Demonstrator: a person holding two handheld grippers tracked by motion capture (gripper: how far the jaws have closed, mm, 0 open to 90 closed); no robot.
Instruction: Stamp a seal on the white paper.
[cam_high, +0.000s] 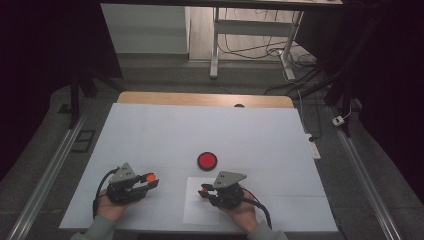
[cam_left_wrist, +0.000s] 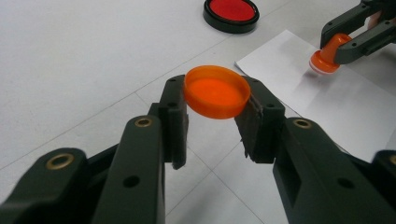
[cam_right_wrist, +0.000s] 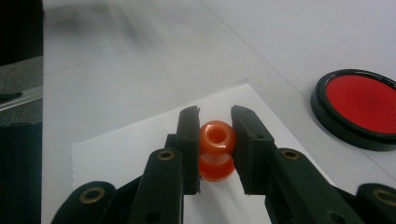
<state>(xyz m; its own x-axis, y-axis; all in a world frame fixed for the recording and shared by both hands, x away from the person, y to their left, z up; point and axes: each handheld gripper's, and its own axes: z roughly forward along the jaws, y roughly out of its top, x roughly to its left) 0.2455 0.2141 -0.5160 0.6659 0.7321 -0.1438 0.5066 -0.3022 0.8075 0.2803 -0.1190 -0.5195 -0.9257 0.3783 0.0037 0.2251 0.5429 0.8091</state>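
The left hand-held gripper (cam_high: 150, 181) sits at the near left of the white worktop (cam_high: 150, 135), its jaws closed on an orange cap (cam_left_wrist: 216, 91). In the left gripper view the cap is clamped at its rim between the two jaws, hollow side up and slightly tilted, clear of the worktop surface. The right hand-held gripper (cam_high: 204, 190) is positioned over a white paper sheet (cam_high: 200, 210) lying near the front edge of the worktop. Its jaws are closed on a small orange stamp (cam_right_wrist: 216, 148), gripped at the narrow neck between the rounded top and the wider base. In the left gripper view the stamp's base (cam_left_wrist: 323, 64) rests on or just above the paper; actual contact cannot be confirmed. A round red ink pad (cam_high: 207, 160) in a black case lies open on the worktop just beyond the paper, between the two grippers and apart from both. Each gripper is held in one of the person's hands.
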